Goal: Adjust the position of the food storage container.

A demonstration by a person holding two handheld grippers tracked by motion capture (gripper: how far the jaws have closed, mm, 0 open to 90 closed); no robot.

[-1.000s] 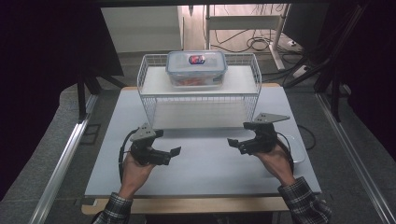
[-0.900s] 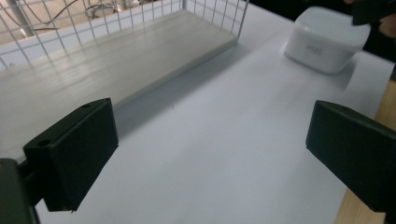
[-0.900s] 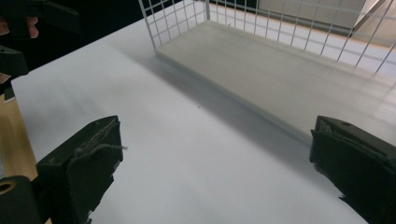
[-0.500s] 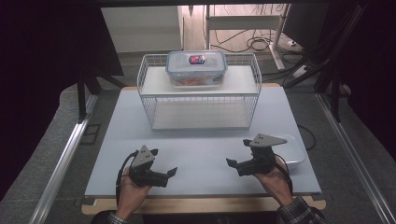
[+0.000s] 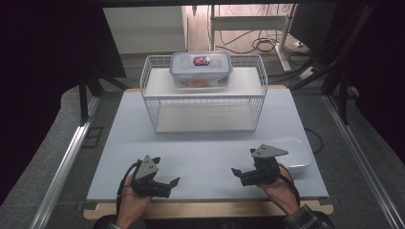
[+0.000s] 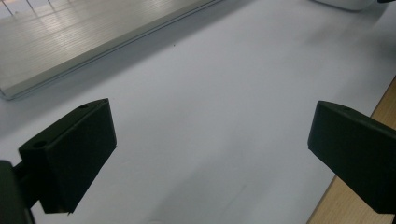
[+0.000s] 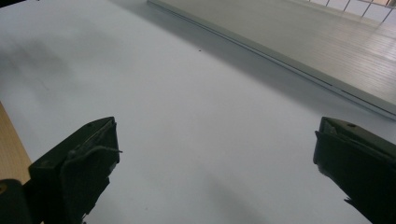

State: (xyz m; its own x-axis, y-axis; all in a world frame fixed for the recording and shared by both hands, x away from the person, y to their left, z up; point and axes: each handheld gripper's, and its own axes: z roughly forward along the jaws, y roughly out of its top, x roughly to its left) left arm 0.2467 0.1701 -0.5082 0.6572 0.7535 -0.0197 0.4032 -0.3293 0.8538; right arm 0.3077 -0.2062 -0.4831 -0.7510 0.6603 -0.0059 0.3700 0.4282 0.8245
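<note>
Above the table (image 5: 205, 152), both claws gape (empty), left claw (image 5: 173, 182) and right claw (image 5: 237, 172).

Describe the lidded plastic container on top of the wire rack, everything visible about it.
The container is a clear plastic rectangular box with rounded corners, closed by a translucent lid with a bluish rim. A small red and blue label sits on the lid's middle. Something orange-red shows through its front wall, but what it is cannot be told. It sits upright on the top shelf of the white wire rack, near the shelf's middle, at the far side of the table. Neither pair of tongs touches it.
</note>
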